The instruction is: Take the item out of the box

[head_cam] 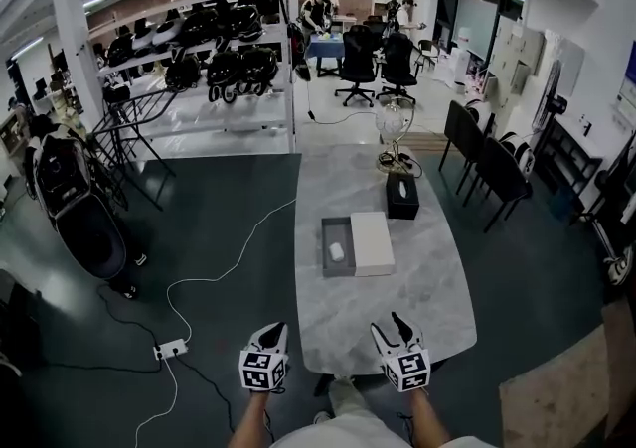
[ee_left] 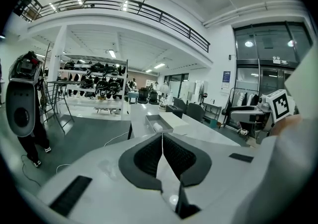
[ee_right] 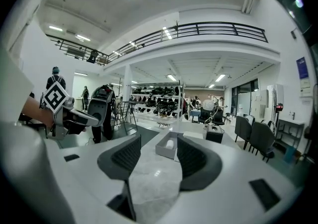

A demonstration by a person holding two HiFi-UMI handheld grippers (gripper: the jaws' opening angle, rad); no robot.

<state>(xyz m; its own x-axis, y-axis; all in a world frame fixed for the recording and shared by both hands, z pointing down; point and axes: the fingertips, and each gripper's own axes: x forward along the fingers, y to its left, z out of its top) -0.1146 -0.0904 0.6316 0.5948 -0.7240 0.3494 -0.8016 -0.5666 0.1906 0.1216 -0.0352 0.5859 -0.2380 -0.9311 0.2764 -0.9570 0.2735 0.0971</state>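
An open grey box (head_cam: 339,246) lies on the marble table (head_cam: 397,297), with a small white item (head_cam: 337,251) inside it. Its white lid (head_cam: 372,242) rests right beside it. The box (ee_right: 168,147) and the item (ee_right: 170,144) show between the jaws in the right gripper view, far ahead. In the left gripper view the box (ee_left: 159,123) sits beyond the jaws. My left gripper (head_cam: 275,330) is shut and empty, held off the table's near left corner. My right gripper (head_cam: 390,324) is open and empty over the near edge.
A black tissue box (head_cam: 401,196) and a wire lamp (head_cam: 395,138) stand at the table's far end. Black chairs (head_cam: 492,163) line the right side. A white cable (head_cam: 214,277) and power strip (head_cam: 170,348) lie on the floor at left. Shelves of helmets (head_cam: 214,59) stand behind.
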